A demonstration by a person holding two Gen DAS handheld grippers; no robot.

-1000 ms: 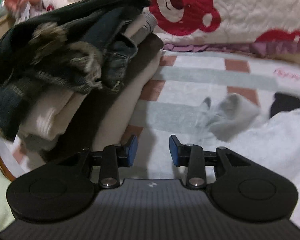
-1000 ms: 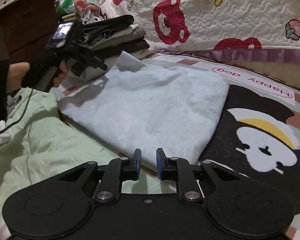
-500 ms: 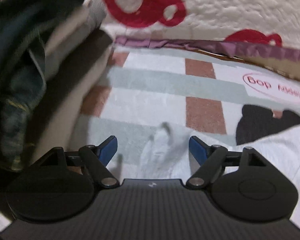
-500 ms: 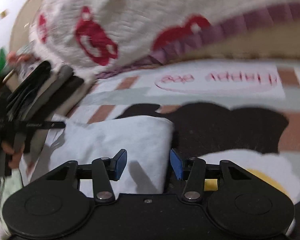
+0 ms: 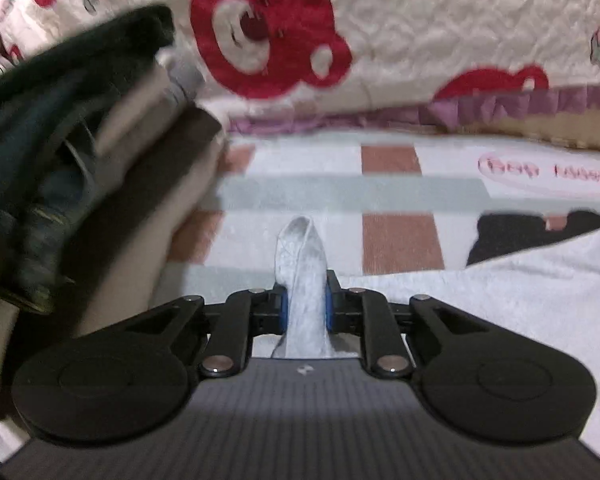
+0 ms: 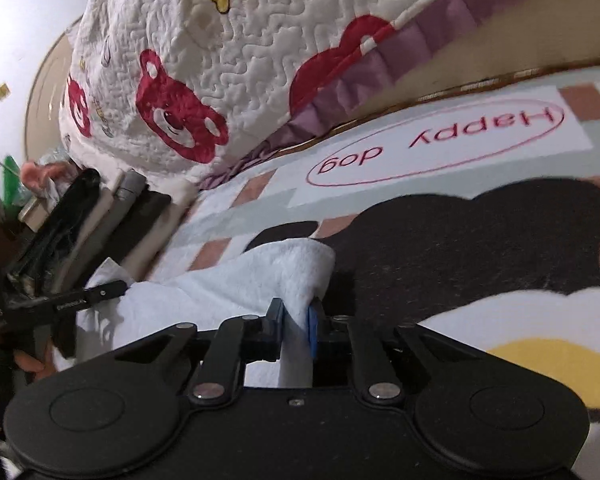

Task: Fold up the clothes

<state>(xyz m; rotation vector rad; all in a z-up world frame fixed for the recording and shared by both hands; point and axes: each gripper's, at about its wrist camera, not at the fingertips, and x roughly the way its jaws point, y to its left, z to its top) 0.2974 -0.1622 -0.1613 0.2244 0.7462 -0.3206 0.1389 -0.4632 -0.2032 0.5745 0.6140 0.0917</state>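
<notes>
Behind the fingers in the left wrist view lies a checked rug [image 5: 400, 196] with a quilt [image 5: 420, 32] beyond. The left gripper [image 5: 305, 306] is clamped on a corner of the white garment [image 5: 520, 292], which spreads to the right of the fingers; a pile [image 5: 80, 152] stands to their left.

In the right wrist view, the right gripper [image 6: 296, 326] pinches the garment's opposite corner [image 6: 300, 276]. The cloth looks soft, light and limp, so corners seem good holds. Its long axis seems to run between the two grippers.
</notes>
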